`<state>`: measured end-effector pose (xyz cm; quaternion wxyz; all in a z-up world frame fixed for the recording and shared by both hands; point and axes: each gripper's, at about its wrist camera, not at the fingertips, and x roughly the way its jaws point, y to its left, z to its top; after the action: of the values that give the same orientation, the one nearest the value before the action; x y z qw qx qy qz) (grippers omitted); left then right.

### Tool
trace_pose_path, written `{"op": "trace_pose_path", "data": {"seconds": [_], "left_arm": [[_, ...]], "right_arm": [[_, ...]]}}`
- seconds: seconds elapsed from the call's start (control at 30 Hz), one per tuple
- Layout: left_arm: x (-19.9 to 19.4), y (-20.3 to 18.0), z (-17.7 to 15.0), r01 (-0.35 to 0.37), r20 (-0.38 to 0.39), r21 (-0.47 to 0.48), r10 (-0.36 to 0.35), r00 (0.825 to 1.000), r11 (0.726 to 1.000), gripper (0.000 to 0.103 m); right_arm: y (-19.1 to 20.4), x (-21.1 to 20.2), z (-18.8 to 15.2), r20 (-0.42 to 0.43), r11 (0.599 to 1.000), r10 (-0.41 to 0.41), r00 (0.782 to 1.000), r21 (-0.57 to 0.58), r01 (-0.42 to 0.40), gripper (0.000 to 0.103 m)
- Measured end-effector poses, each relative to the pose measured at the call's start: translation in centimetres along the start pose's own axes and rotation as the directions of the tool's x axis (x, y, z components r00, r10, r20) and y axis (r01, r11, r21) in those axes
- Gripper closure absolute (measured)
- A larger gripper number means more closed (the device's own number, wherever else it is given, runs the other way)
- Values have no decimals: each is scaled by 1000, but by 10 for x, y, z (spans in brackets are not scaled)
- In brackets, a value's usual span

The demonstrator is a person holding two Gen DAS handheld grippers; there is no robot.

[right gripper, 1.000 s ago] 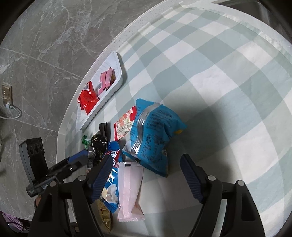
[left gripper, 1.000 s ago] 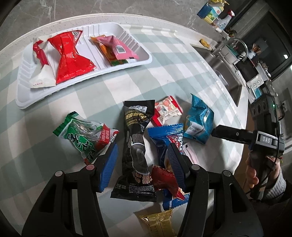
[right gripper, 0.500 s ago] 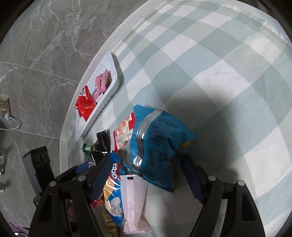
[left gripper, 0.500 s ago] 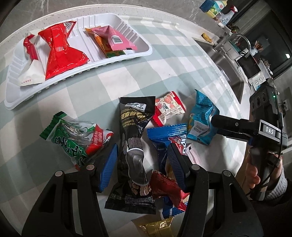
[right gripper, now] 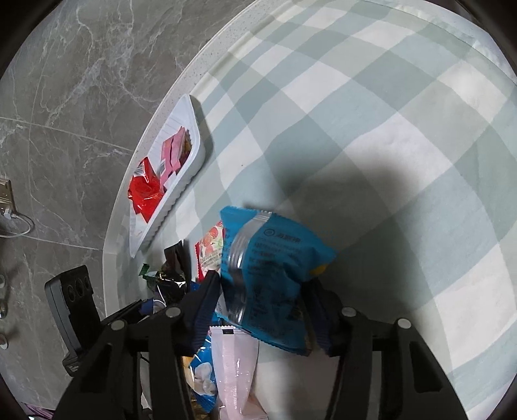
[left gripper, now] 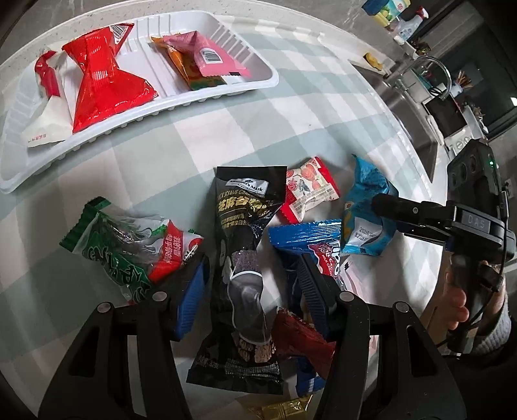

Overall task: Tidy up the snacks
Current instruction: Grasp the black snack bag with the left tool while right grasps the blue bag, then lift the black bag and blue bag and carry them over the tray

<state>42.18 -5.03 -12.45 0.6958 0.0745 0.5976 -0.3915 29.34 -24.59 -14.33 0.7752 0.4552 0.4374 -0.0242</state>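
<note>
Snacks sorted from a loose heap into a white tray

Blue packet [right gripper: 274,274] is being closed on by the right gripper [right gripper: 265,310] fingers at the heap's edge on the bench [right gripper: 387,145]; left gripper [left gripper: 252,290] fingers stand apart astride the black sesame bar [left gripper: 245,245], readied for the tray [left gripper: 252,87].

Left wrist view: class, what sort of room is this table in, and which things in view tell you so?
Most likely a home kitchen or kitchen-diner. A sink with a curved tap lies beyond the checked tablecloth, and bottles stand on the counter behind.
</note>
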Motion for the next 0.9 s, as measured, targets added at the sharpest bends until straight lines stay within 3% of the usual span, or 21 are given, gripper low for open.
{"op": "trace_pose_path", "data": {"seconds": [0.07, 0.43, 0.5, 0.57, 0.9], "left_arm": [[1, 0, 1, 7, 5, 2, -7, 1000, 1000, 46], [0, 3, -2, 37, 34, 12, -37, 999, 999, 46], [0, 6, -3, 30, 36, 15, -30, 999, 999, 74], [0, 11, -4, 57, 31, 4, -57, 998, 998, 81], [-12, 17, -9, 114, 77, -34, -111, 991, 993, 84]], "right_arm": [[-1, 0, 0, -1, 1000, -12, 1000, -4, 12, 56], [-13, -2, -3, -8, 999, 47, 999, 21, -46, 59], [-11, -2, -4, -5, 999, 35, 999, 9, -35, 59], [-8, -3, -5, -1, 1000, 19, 1000, -12, -19, 60], [-11, -5, -5, -11, 998, 67, 998, 13, -66, 65]]}}
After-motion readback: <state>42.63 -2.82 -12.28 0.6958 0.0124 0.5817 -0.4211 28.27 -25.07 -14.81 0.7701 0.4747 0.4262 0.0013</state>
